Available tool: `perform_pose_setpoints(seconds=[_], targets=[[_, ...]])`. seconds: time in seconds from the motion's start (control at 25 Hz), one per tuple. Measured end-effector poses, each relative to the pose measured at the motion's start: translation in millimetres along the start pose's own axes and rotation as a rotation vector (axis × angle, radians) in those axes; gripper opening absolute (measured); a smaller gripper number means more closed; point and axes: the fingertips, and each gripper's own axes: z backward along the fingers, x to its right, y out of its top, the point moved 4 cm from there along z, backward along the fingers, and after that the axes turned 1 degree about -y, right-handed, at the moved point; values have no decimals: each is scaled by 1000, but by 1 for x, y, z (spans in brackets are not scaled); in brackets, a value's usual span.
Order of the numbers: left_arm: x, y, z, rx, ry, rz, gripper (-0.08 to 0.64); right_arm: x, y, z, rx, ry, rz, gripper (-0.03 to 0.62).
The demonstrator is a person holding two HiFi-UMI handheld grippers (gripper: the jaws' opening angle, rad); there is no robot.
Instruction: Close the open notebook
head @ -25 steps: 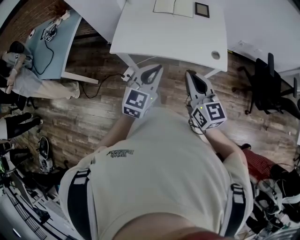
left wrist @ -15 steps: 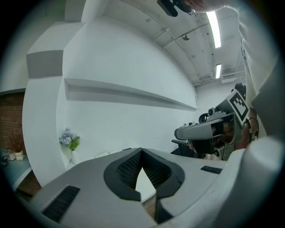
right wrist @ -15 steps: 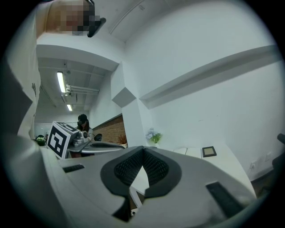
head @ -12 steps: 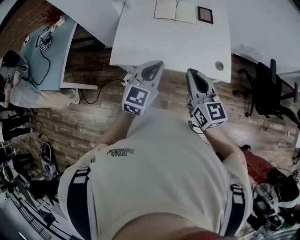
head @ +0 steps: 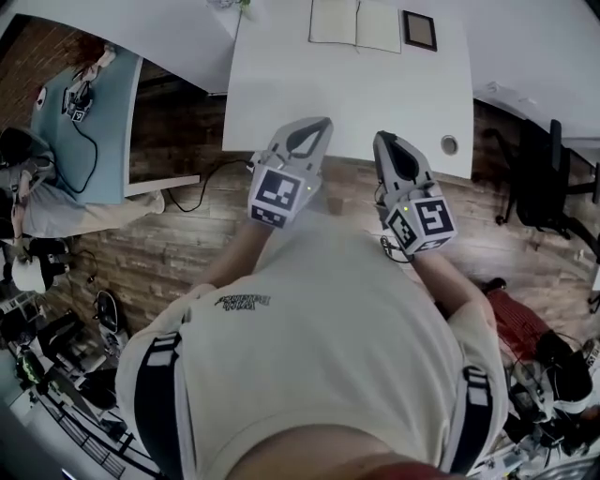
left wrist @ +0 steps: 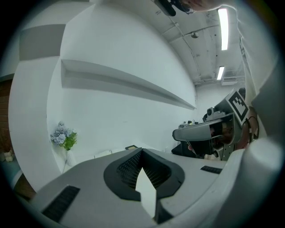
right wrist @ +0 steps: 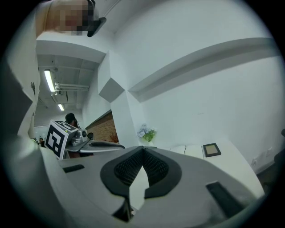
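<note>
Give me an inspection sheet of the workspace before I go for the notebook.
Surface: white desk, with a round grommet hole near its right front corner.
Job's things: notebook lies open at the far edge, untouched.
Clutter: dark framed slab just right of the notebook; flowers near the far left corner.
Grippers: left gripper and right gripper have their jaws together and empty, at the desk's near edge, far from the notebook.
Cables: black cable on the floor left of the desk.
Surroundings: plank floor; black chair at right; seated person at left.
</note>
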Motion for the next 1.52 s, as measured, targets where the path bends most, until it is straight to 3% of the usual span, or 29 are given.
perform_pose_setpoints(seconds=[0.6,0.96,1.52], targets=[[-115,7,-70,-31,-41,18,14,37,24,-137,-61,-47,-3,3],[-162,8,-100,-29,-81,41,14,52,35,-193,-90,-82,24,3],[-163,11,-131,-58,-45,59,14,78,40,-205,-109,-43,2,3]])
